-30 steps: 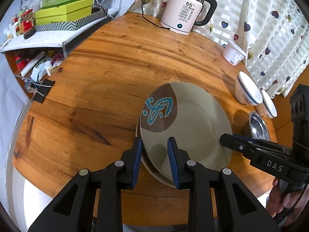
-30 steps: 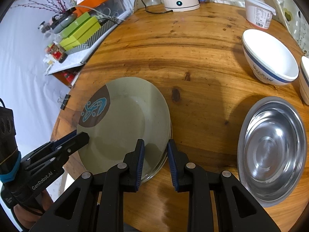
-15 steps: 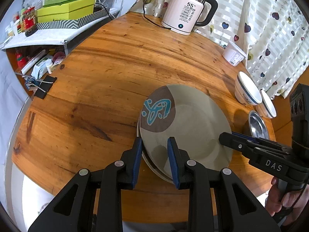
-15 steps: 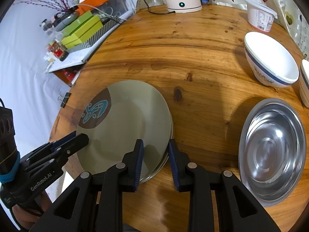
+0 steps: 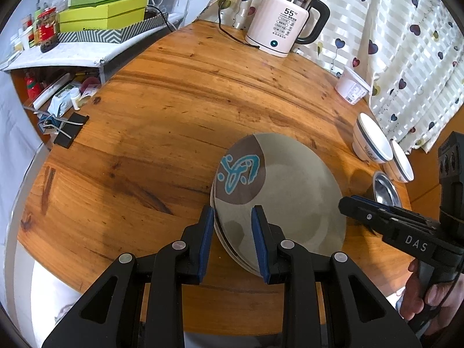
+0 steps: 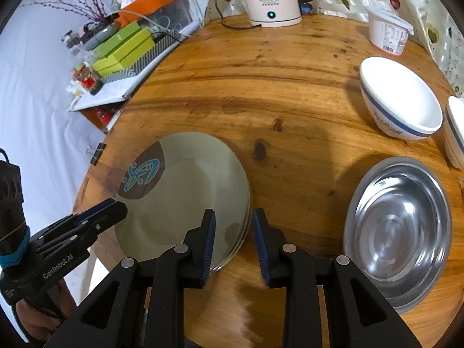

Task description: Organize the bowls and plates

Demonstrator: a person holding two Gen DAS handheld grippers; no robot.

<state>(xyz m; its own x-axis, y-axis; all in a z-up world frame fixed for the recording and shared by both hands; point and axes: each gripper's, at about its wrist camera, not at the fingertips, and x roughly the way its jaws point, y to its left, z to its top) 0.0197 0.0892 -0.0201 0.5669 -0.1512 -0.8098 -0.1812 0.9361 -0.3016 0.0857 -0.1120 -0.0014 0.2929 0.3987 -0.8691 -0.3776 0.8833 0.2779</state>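
Observation:
A stack of grey-green plates (image 5: 290, 197) with a brown patch and a blue motif lies flat on the round wooden table (image 5: 174, 101). My left gripper (image 5: 232, 217) straddles the stack's left rim, one finger outside it and one over the top plate; its pads look slightly apart from the rim, so it is open. My right gripper (image 6: 233, 217) straddles the right rim of the plates (image 6: 185, 191) the same way, open, with a small gap to the rim. A steel bowl (image 6: 397, 232) sits to the right. Two white bowls with blue bands (image 6: 400, 101) stand behind it.
A white kettle (image 5: 284, 26) and its cord stand at the table's far edge, with a white tub (image 5: 352, 87) near the heart-print curtain. A binder clip (image 5: 69, 133) lies at the left edge. A shelf with green boxes (image 5: 101, 14) stands beyond the table.
The right gripper's jaws have widened a little around the plate rim. The plates lie where they were, and the left gripper's jaws look unchanged.

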